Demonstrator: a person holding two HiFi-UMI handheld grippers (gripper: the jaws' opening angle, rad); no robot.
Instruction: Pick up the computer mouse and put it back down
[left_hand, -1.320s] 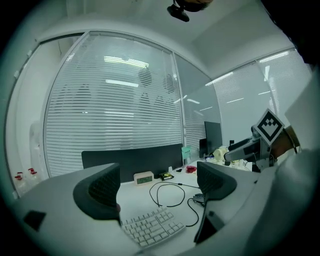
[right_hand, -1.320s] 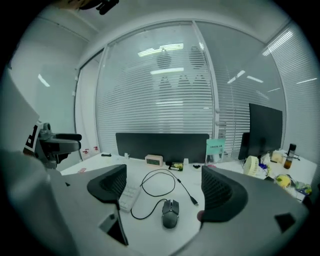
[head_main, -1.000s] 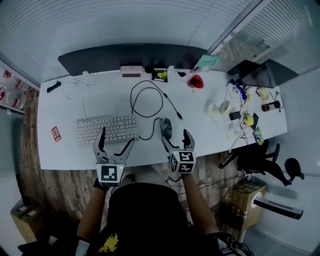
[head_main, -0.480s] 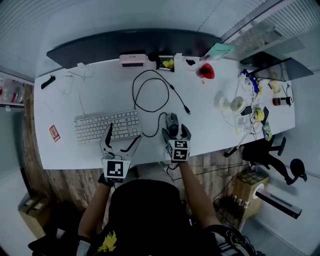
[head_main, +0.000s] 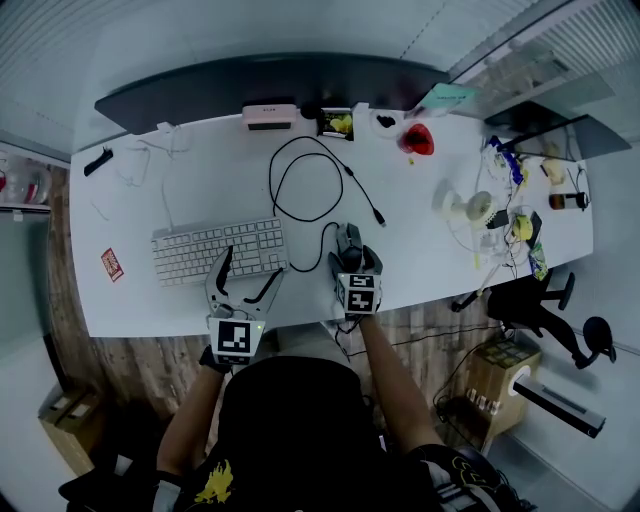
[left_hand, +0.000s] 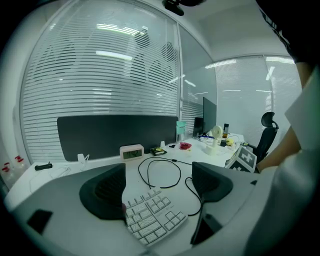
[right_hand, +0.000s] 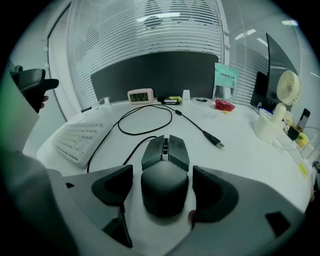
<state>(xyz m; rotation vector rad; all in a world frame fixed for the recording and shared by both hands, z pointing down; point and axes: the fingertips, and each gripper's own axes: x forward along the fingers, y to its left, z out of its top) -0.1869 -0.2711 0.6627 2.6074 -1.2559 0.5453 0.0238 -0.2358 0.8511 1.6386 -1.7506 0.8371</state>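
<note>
A dark wired computer mouse (head_main: 347, 239) (right_hand: 165, 170) lies flat on the white desk (head_main: 140, 305), right of a white keyboard (head_main: 215, 250) (left_hand: 150, 215). Its black cable (head_main: 300, 180) loops toward the back, its USB plug (right_hand: 220, 144) lying loose. My right gripper (head_main: 355, 262) (right_hand: 162, 177) points down over the mouse, one jaw on each side. The jaws are closing; thin gaps still show beside both pads. My left gripper (head_main: 250, 268) (left_hand: 159, 175) hovers over the keyboard's right end, jaws wide and closing slightly, with nothing gripped.
A dark partition (head_main: 270, 85) runs along the desk's back edge, with a small clock (head_main: 270, 115) and a red object (head_main: 418, 140) before it. A white fan (head_main: 478, 208) and clutter fill the right end. An office chair (head_main: 530, 300) stands beyond the front right corner.
Both grippers came down toward the desk. The right one dropped from in front of the mouse to straddle it, and its jaws narrowed. The left one settled by the keyboard.
</note>
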